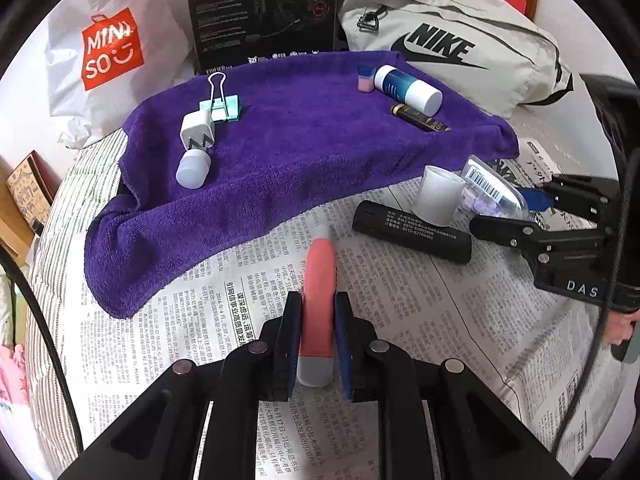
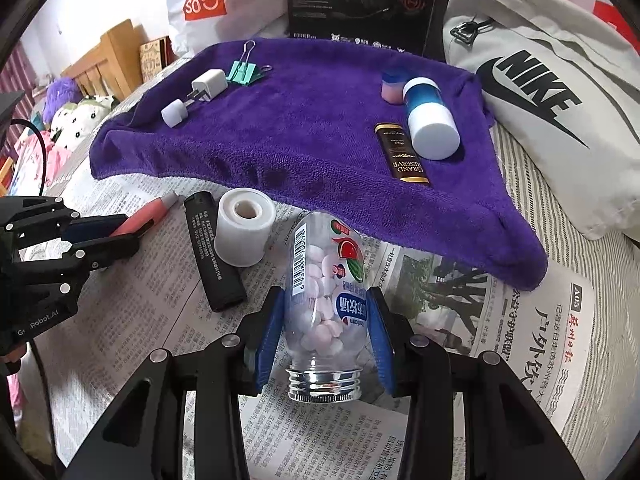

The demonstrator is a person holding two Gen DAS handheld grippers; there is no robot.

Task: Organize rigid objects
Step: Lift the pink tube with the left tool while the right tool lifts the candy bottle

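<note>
My left gripper [image 1: 318,312] is shut on a pink tube with a grey cap [image 1: 318,300], low over the newspaper; it also shows in the right wrist view [image 2: 138,220]. My right gripper [image 2: 326,304] is shut on a clear candy bottle [image 2: 326,280] with a silver threaded neck, also seen in the left wrist view [image 1: 492,196]. A purple towel [image 1: 280,160] lies beyond, carrying a white charger [image 1: 197,130], a teal binder clip [image 1: 222,108], a small white cap [image 1: 193,168], a blue-and-white bottle [image 1: 408,89], a pink-and-blue jar [image 1: 365,79] and a dark stick [image 1: 420,118].
A black cylinder [image 1: 412,232] and a white roll [image 1: 438,196] lie on the newspaper [image 1: 400,320] between the grippers. Behind the towel stand a Miniso bag [image 1: 108,48], a black box [image 1: 260,8] and a Nike bag [image 1: 460,48].
</note>
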